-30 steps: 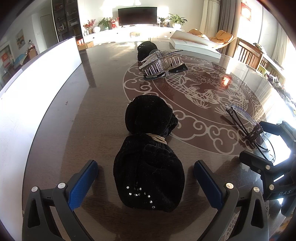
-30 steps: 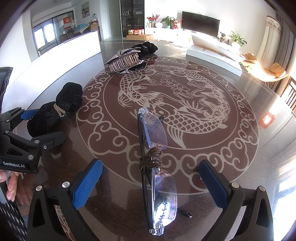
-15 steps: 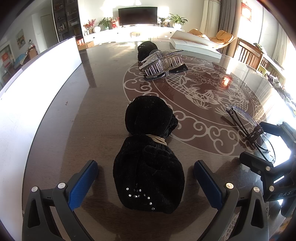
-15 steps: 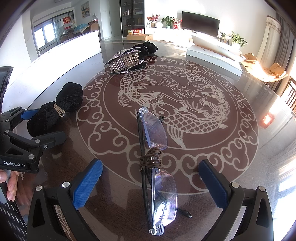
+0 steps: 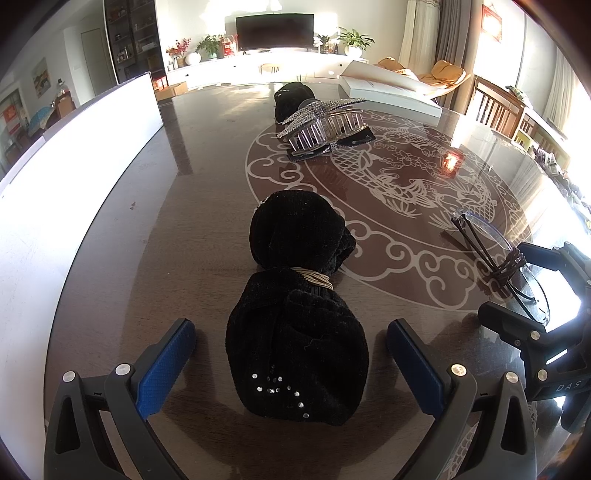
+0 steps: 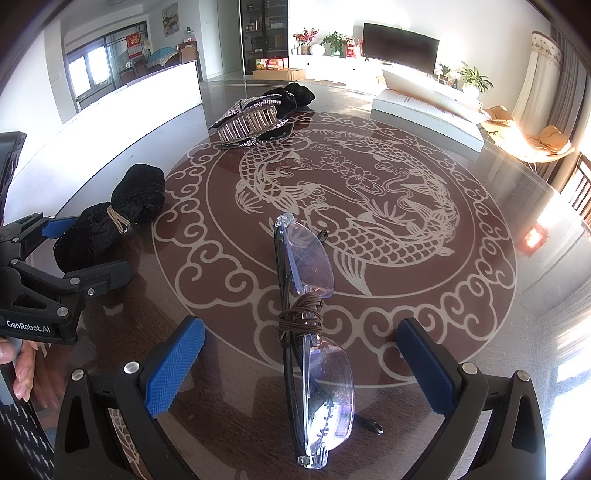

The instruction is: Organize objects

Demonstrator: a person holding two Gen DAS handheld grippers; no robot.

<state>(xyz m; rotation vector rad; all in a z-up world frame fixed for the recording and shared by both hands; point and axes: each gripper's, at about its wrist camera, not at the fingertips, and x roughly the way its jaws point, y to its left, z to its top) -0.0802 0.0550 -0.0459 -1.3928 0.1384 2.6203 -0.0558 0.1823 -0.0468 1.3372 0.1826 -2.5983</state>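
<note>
Left tool [image 5: 290, 363] and right tool [image 6: 301, 363]: each with fingers spread wide, held low and level; a hand [image 6: 16, 365], probably the left, grips the left tool.

A home living room is shown: a television [image 5: 275, 31] is set on a low white cabinet [image 5: 258, 68], houseplants [image 5: 354, 37] beside it, curtains [image 6: 539, 81] hung, and what seems a lounge chair [image 6: 532, 142]

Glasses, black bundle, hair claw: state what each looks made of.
Glasses: clear, glossy lenses, likely plastic, on thin dark arms, bound by a brown cord. Black bundle: soft, matte, velvet-like fabric with small shiny studs, cinched by a tan band. Hair claw: translucent teeth, probably plastic, under a sparkling rhinestone-like top.
</note>
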